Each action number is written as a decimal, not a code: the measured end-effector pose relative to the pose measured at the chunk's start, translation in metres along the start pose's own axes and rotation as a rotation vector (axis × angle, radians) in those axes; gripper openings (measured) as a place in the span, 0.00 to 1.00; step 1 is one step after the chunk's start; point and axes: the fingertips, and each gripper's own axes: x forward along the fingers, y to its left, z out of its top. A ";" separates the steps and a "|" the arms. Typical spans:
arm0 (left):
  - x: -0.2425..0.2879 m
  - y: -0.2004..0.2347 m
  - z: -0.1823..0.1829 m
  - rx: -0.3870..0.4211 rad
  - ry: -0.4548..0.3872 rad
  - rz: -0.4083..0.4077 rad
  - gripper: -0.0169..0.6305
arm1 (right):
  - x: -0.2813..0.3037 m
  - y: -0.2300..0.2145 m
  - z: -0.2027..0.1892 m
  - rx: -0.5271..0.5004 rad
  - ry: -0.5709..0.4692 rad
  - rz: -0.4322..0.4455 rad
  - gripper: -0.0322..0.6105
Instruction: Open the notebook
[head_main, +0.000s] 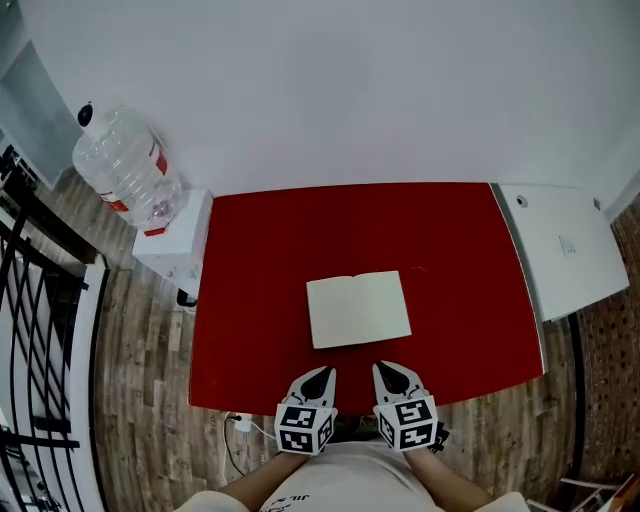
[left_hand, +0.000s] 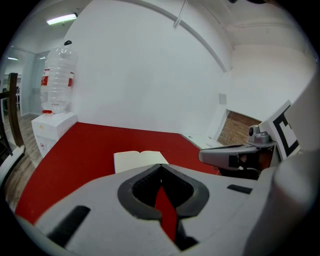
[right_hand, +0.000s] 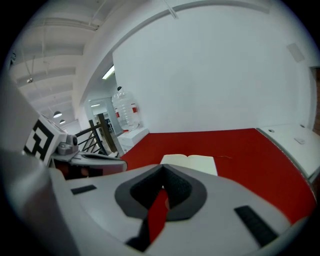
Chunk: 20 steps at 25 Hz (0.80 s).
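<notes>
The notebook (head_main: 358, 309) lies open and flat on the red table (head_main: 260, 260), blank cream pages up. It also shows in the left gripper view as the notebook (left_hand: 137, 160) and in the right gripper view as the notebook (right_hand: 192, 163), just beyond the jaw tips. My left gripper (head_main: 327, 372) sits at the table's near edge, jaws shut, holding nothing. My right gripper (head_main: 381, 367) rests beside it, jaws shut and empty too. Both are a short way nearer to me than the notebook and apart from it.
A white water dispenser (head_main: 172, 238) with a clear bottle (head_main: 122, 165) stands left of the table. A white cabinet top (head_main: 565, 245) adjoins the table's right side. A black metal railing (head_main: 40, 330) runs along the far left. A white wall lies behind the table.
</notes>
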 end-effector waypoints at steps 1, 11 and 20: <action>0.002 -0.006 0.001 0.012 0.002 -0.010 0.04 | -0.003 -0.001 0.001 0.011 -0.018 0.002 0.06; -0.002 -0.016 0.015 0.030 -0.036 0.016 0.04 | -0.014 -0.001 0.010 -0.016 -0.051 0.004 0.06; -0.008 -0.013 0.015 0.026 -0.049 0.049 0.04 | -0.015 -0.001 0.003 -0.035 -0.027 0.003 0.06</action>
